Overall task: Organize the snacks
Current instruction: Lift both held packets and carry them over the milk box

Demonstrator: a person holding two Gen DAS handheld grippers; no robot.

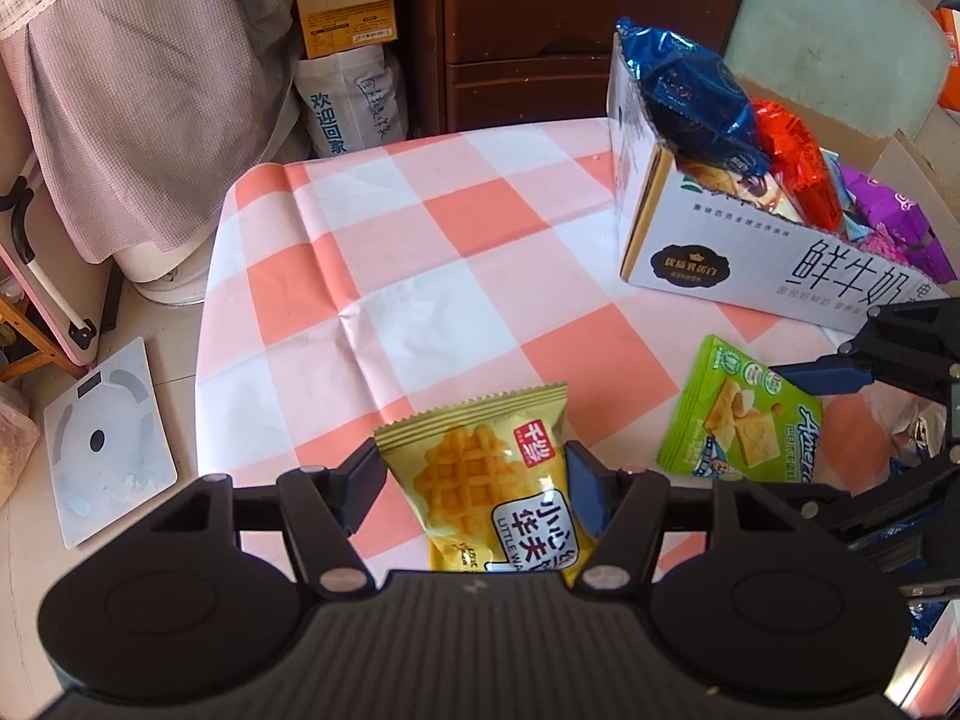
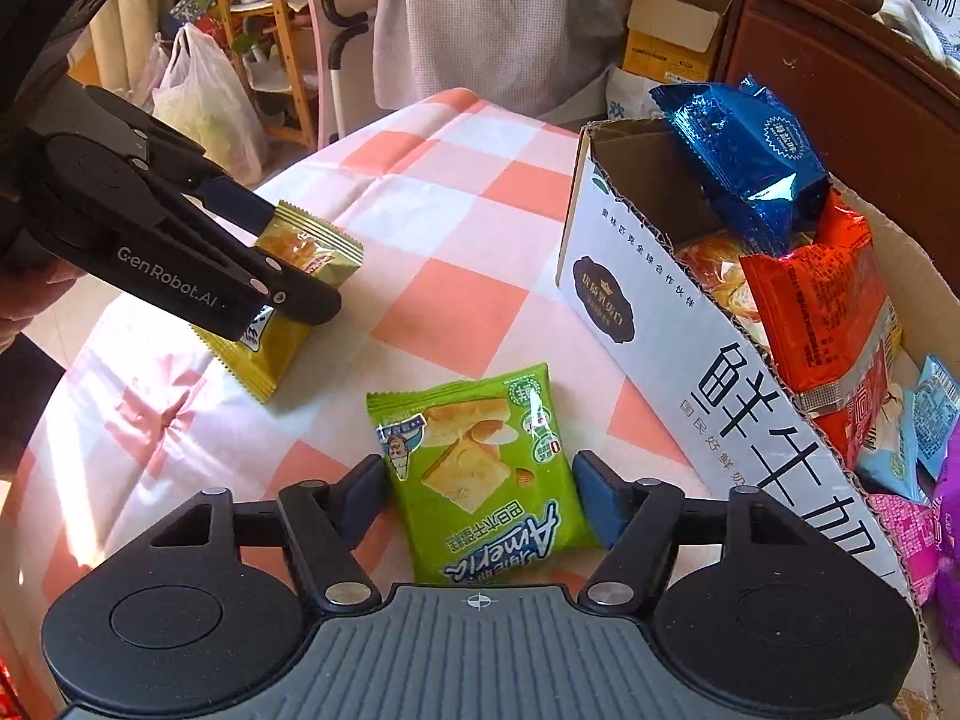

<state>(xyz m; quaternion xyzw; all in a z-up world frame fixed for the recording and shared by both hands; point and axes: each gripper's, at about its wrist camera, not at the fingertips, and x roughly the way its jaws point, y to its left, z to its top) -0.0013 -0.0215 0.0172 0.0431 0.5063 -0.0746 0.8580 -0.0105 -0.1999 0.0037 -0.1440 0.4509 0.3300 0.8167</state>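
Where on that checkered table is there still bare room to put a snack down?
The far side of the table, between the milk carton box and the table's left edge, lies bare. It is crowded near the yellow waffle packet, green packet and both grippers.

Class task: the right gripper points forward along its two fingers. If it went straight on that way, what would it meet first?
The green snack packet comes first: it already lies between the open fingers of the right gripper. Beyond it is bare checked tablecloth; the white milk carton box sits off to the right, probably outside the line.
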